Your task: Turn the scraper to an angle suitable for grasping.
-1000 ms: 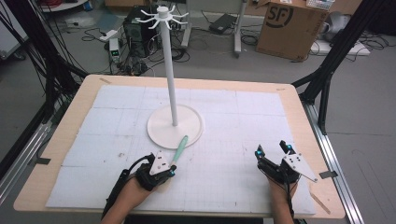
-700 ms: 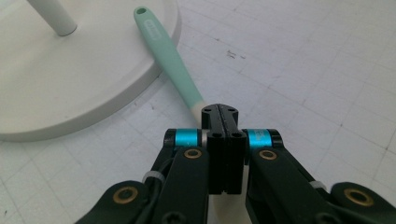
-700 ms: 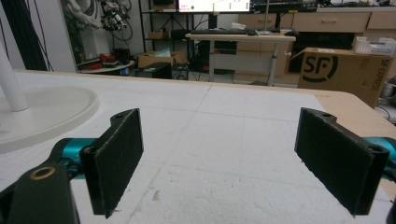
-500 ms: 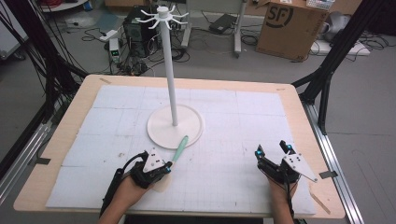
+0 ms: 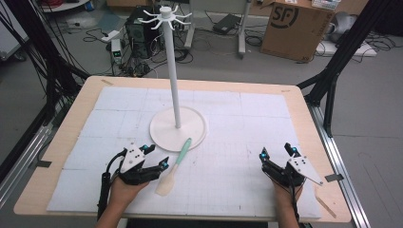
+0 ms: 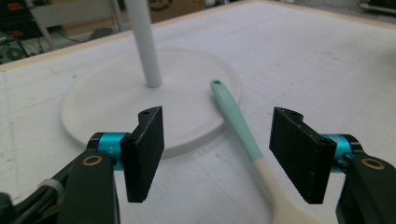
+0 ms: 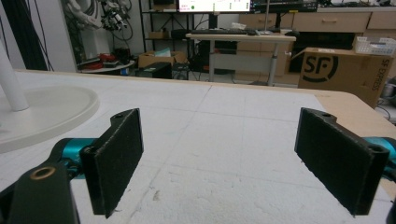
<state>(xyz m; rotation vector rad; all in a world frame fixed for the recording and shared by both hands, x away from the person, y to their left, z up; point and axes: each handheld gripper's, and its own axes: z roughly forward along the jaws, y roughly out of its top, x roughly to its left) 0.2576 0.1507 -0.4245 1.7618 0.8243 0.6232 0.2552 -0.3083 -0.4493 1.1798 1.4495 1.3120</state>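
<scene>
The spatula (image 5: 177,162) lies just right of the wide-open left tool (image 5: 157,156), its long axis running away toward the stand base (image 5: 164,130); the right tool (image 5: 276,153), also wide, sits well apart.

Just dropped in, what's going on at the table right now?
A person holds a pair of tongs in each hand. The left tongs are open and aimed at a spatula with a mint-green handle, which lies on the white mat with its handle end resting on the round base of a white rack stand. Nothing is gripped yet. The right tongs sit open over the mat at the person's right, well away from the spatula.
</scene>
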